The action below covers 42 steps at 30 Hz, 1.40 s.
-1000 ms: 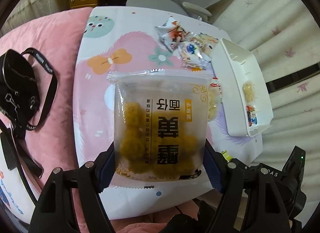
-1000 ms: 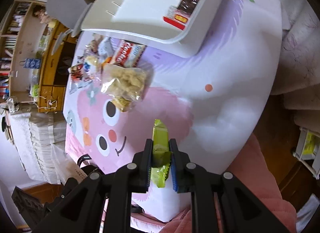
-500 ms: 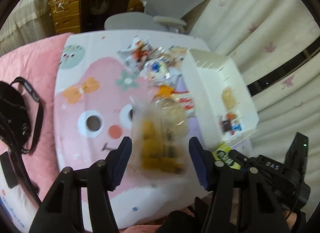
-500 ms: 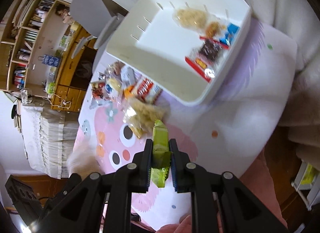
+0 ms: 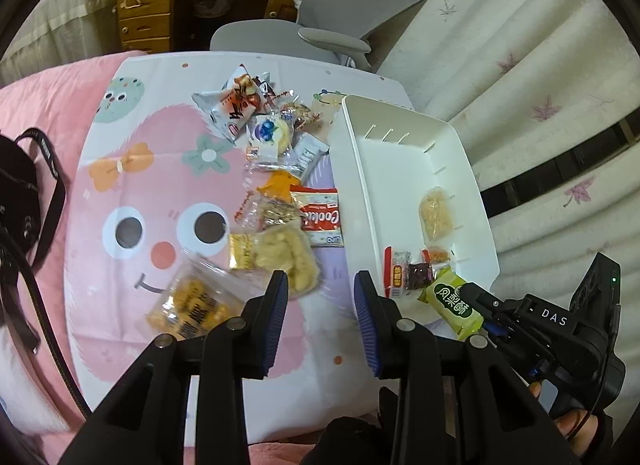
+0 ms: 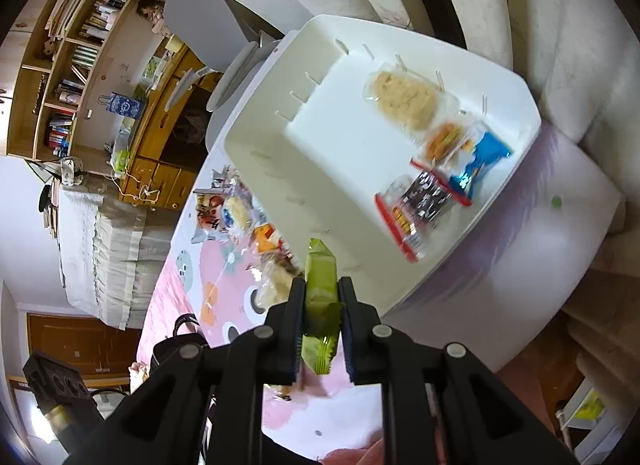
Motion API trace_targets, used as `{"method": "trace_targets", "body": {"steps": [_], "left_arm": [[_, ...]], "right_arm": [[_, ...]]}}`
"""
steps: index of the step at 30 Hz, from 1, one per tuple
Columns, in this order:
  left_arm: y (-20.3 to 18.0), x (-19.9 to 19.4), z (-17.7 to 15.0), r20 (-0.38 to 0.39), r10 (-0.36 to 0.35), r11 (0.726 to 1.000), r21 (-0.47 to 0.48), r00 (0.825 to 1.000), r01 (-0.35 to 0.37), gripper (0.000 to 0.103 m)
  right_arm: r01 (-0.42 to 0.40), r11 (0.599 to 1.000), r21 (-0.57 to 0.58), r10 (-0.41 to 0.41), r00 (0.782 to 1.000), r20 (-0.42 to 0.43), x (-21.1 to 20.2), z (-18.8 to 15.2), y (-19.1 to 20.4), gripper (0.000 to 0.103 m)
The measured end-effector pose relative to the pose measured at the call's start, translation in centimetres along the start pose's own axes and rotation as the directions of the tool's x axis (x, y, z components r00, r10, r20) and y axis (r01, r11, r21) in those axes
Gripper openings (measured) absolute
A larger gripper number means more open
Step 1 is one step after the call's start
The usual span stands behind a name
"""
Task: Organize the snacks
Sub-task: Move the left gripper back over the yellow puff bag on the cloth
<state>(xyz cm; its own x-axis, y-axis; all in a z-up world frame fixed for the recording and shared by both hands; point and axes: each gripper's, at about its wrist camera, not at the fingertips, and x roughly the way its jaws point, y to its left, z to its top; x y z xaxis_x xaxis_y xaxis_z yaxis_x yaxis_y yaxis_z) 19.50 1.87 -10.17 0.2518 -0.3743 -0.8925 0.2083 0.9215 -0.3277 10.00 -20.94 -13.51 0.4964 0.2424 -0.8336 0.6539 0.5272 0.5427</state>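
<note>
My left gripper [image 5: 320, 297] is open and empty above the table. The clear bag of yellow snack balls [image 5: 192, 301] lies on the pink cartoon mat just left of it. My right gripper [image 6: 322, 301] is shut on a green snack packet [image 6: 320, 289], held by the near corner of the white bin [image 6: 280, 169]; the packet also shows in the left wrist view [image 5: 452, 303]. The bin [image 5: 360, 169] holds several packets, among them a pale crispy one [image 5: 436, 213]. A pile of loose snacks [image 5: 272, 145] lies on the mat left of the bin.
A grey office chair [image 5: 332, 21] and a wooden desk [image 5: 168, 5] stand behind the table. A black camera with strap [image 5: 24, 193] lies on the pink bedding at the left. White curtain [image 5: 520, 65] hangs behind the bin.
My left gripper opened and let go of the bag of yellow snack balls, which now lies on the mat. My right gripper carried the green packet toward the bin.
</note>
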Motion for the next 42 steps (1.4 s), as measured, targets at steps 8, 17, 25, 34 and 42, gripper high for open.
{"method": "trace_targets", "body": {"steps": [8, 17, 25, 34, 42], "left_arm": [[-1.9, 2.0, -1.1, 0.005, 0.024, 0.995, -0.098, 1.0, -0.023, 0.032], [-2.0, 2.2, -1.8, 0.003, 0.066, 0.987, -0.148, 0.998, -0.065, 0.042], [-0.9, 1.5, -2.1, -0.027, 0.109, 0.988, -0.103, 0.994, -0.112, 0.053], [2.2, 0.1, -2.5, -0.08, 0.146, 0.989, -0.001, 0.986, -0.146, 0.07], [5.2, -0.7, -3.2, -0.118, 0.125, 0.987, 0.12, 0.985, -0.111, 0.079]], "right_arm": [[0.027, 0.999, -0.043, -0.029, 0.998, -0.049, 0.2, 4.1, -2.2, 0.016], [0.05, 0.999, -0.006, -0.051, 0.992, -0.119, 1.4, 5.5, -4.2, 0.034], [0.033, 0.999, 0.008, -0.032, 0.991, -0.131, 1.6, 4.1, -4.0, 0.035], [0.019, 0.999, 0.038, -0.015, 0.994, -0.11, 1.9, 0.2, -2.2, 0.035], [0.016, 0.997, 0.077, -0.01, 0.997, -0.074, 2.5, -4.7, -1.0, 0.035]]}}
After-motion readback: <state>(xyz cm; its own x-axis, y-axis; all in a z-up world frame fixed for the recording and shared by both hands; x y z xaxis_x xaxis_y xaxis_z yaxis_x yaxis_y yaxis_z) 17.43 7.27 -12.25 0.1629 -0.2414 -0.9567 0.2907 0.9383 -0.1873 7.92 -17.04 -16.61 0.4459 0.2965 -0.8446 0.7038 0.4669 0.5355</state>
